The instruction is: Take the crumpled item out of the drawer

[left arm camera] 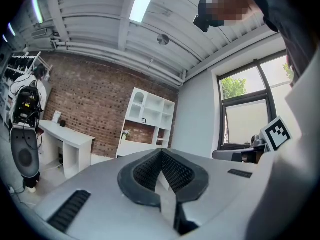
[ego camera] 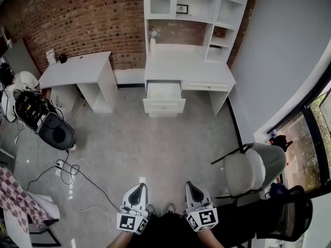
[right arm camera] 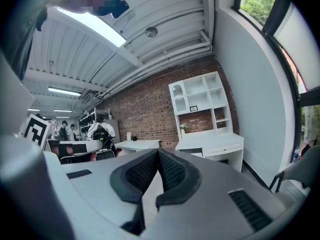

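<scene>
Across the room, a white desk with a shelf unit stands against the brick wall, and its left drawer is pulled open. From here the drawer's inside looks pale, and I cannot make out a crumpled item in it. Both grippers are low in the head view, close to my body and far from the desk. My left gripper is shut with nothing between its pads. My right gripper is likewise shut and empty, its pads pressed together. Both gripper views look toward that desk.
A second white desk stands at the left. A black office chair with a bag and cables occupies the floor on the left. A grey chair sits to my right by the window. A checkered cloth lies bottom left.
</scene>
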A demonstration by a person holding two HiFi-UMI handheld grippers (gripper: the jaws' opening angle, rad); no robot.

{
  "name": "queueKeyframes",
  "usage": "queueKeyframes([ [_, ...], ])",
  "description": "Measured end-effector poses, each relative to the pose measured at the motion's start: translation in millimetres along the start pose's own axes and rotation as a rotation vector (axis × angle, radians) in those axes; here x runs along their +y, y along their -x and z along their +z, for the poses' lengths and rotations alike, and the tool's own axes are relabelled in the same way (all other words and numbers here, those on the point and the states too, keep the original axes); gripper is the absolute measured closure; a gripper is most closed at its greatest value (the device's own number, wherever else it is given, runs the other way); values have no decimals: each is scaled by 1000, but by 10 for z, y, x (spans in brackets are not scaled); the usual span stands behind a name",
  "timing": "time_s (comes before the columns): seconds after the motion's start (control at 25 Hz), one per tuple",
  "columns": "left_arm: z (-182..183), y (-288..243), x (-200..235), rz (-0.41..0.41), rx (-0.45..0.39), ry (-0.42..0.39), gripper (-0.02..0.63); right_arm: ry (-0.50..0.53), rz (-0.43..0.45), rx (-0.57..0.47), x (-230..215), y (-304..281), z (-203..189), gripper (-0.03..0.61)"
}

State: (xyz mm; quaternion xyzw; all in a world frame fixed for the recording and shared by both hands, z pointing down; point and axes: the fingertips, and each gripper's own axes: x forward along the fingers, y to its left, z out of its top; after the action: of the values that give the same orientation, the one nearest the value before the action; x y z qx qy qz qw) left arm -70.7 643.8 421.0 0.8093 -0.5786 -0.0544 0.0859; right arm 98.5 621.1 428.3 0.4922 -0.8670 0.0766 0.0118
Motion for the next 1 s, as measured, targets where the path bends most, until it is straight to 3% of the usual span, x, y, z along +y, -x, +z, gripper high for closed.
queueKeyframes([
  [0.56,-125,-671,-136,72,21,-18,588,-38,64,17,-660,-445,-91,565],
  [1.0,-75,-2348,857,24,44,13,588,-40,15,42,-1260,-2137,54,565],
])
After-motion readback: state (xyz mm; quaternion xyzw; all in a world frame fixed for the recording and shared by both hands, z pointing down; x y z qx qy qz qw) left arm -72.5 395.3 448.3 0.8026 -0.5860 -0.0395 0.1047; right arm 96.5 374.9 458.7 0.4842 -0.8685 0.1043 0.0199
